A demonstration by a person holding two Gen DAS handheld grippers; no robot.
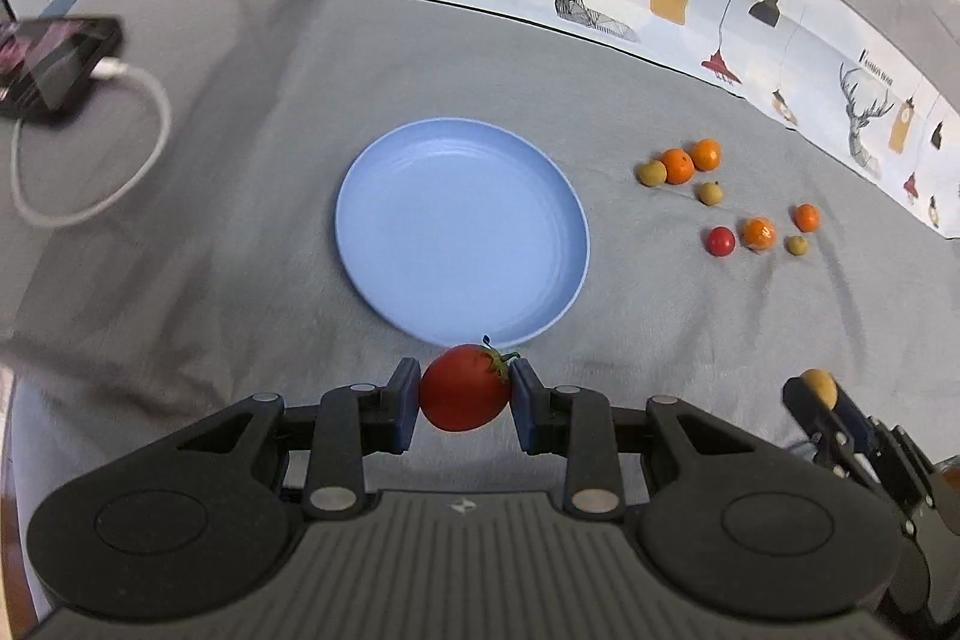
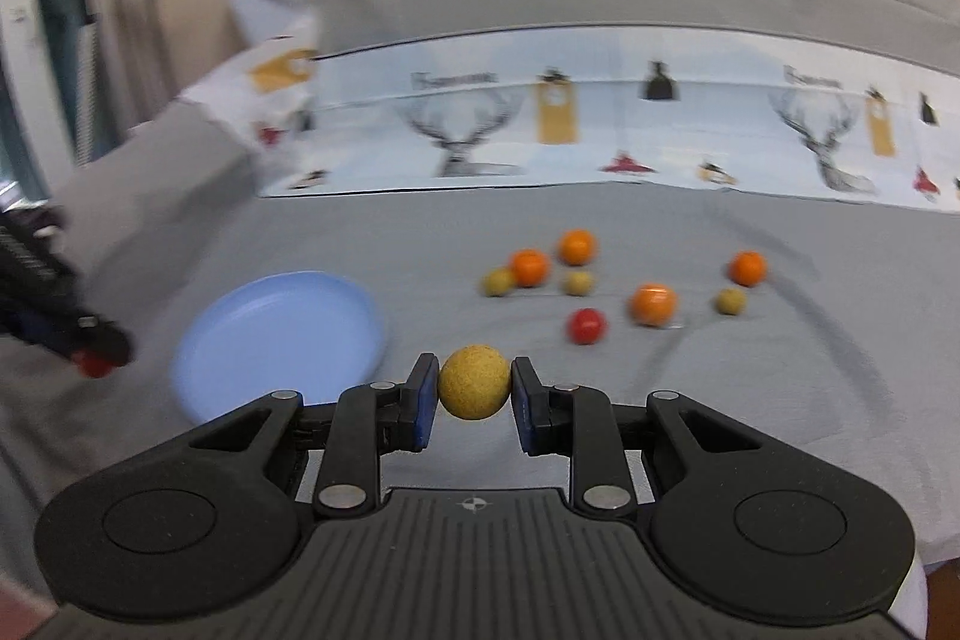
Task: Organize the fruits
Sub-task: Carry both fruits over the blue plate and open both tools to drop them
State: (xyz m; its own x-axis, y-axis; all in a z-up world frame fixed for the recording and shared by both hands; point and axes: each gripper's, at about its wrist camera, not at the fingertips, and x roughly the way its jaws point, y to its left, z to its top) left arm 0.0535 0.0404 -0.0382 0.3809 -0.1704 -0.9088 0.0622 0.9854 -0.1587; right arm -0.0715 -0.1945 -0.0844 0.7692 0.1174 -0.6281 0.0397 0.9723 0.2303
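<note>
Left gripper (image 1: 463, 394) is clamped on a tomato (image 1: 463, 396), held just short of the plate (image 1: 384, 172) rim at 6 o'clock. Right gripper (image 2: 474, 391) pinches a yellow fruit (image 2: 474, 382) at the plate's 4 o'clock. Plate holds nothing: no fruit is delivered yet. Eight loose fruits (image 1: 677, 166) lie on the grey cloth (image 1: 240, 220) at the plate's 3 o'clock, well apart from it. Judged early stage.
</note>
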